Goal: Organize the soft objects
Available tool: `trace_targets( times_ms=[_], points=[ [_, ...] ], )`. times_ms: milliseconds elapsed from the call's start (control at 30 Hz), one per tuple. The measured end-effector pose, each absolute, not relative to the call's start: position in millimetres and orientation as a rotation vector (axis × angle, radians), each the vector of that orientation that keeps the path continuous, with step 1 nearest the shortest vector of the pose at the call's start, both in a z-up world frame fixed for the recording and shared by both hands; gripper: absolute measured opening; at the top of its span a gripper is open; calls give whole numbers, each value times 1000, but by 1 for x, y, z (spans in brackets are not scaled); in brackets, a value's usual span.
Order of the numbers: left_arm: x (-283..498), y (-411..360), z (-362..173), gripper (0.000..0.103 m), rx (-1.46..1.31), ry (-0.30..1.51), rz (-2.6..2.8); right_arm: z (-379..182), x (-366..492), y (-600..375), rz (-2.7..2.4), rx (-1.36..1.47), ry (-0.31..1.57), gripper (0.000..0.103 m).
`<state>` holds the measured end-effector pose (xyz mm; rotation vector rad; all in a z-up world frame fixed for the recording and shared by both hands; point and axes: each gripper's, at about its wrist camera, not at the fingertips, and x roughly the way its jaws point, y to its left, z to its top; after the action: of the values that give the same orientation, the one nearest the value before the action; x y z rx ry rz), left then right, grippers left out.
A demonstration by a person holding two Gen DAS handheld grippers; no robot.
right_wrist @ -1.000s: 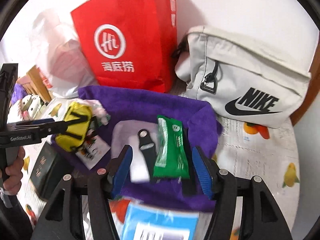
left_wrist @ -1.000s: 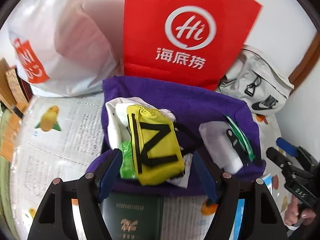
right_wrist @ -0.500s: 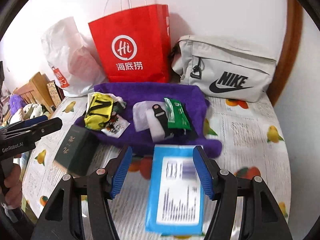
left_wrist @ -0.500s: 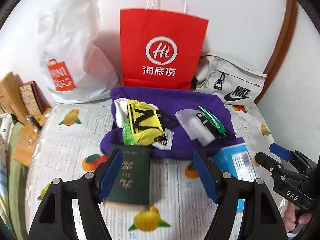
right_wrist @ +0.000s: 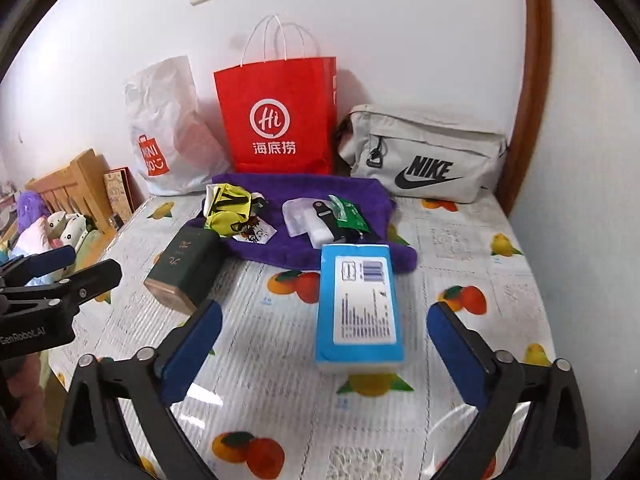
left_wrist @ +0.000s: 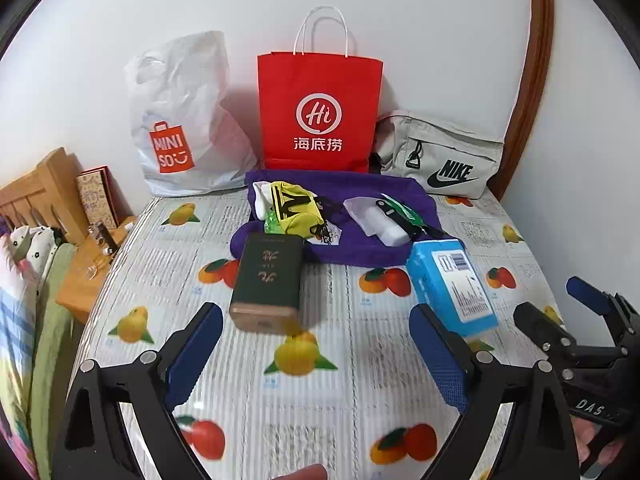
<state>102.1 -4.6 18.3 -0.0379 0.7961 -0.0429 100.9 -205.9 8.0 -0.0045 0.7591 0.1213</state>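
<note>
Fruit-printed cloth (left_wrist: 320, 408) covered the table, with a red paper bag (left_wrist: 320, 112), a white plastic bag (left_wrist: 180, 120) and a grey pouch (left_wrist: 440, 156) standing along the wall. Soft things lay heaped on a purple towel (left_wrist: 360, 248): a yellow pouch (left_wrist: 296, 212) to one side, a green packet (right_wrist: 348, 212) to the other. Nearer, a dark green box (left_wrist: 270, 280) and a blue pack (right_wrist: 358, 300) rested on the cloth. Both the left tongs (left_wrist: 316, 354) and the right tongs (right_wrist: 324, 354) hung spread and empty, well short of the towel. Whether sorting was starting or ending could not be judged; any pick would need a reach forward.
</note>
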Motion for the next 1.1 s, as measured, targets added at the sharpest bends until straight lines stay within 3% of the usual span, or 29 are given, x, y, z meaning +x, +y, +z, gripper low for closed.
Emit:
trace_targets(
  times_ms=[500,1100],
  points=[
    [22,-2,24,97,-33,735,-34,12,15,-222,77,54,723,102],
    [5,-5,24,97,-33,717,-34,22,-9,-225,72,54,686,102]
  ],
)
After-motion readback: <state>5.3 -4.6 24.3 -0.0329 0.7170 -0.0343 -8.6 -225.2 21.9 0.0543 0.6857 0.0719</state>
